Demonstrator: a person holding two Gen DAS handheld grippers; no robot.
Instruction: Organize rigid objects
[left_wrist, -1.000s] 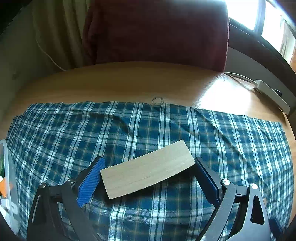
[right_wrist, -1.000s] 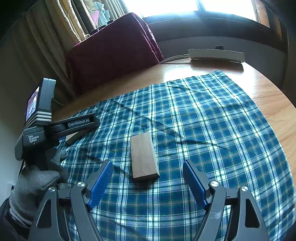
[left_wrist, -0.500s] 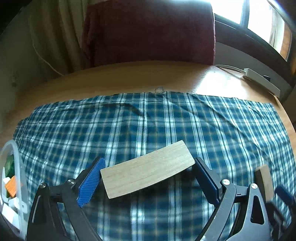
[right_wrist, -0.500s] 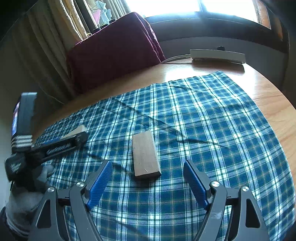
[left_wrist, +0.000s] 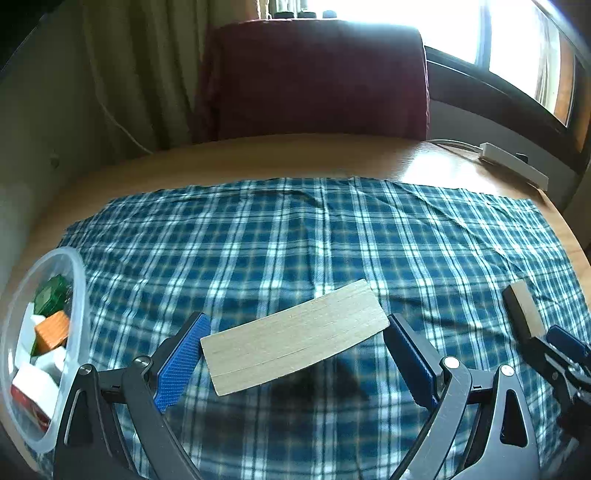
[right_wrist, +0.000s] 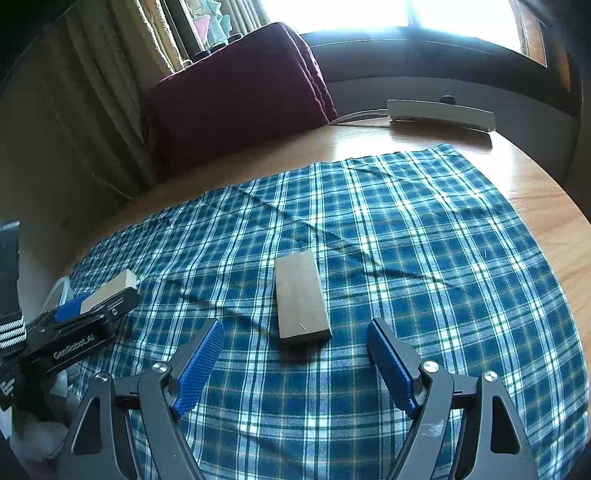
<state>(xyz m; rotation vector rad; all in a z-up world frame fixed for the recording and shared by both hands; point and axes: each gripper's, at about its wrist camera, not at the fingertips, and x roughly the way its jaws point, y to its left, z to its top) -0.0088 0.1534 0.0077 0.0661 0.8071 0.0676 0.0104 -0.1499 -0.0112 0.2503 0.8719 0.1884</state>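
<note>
While the left tool (left_wrist: 293, 354) grips the pale flat wooden plank (left_wrist: 295, 341) endwise above the blue checked cloth (left_wrist: 332, 240), carry it level toward the clear plastic tub (left_wrist: 79, 280); the right tool (right_wrist: 295, 363) hangs spread, so centre it over the darker wooden block (right_wrist: 301, 299) lying on the cloth-covered surface before clenching.

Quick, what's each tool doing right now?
Left tool: shut on the pale wooden block.
Right tool: open, holding nothing, dark wooden block lying ahead.

Black jaws, ribbed blue pads (right_wrist: 201, 365), probably rubber
</note>
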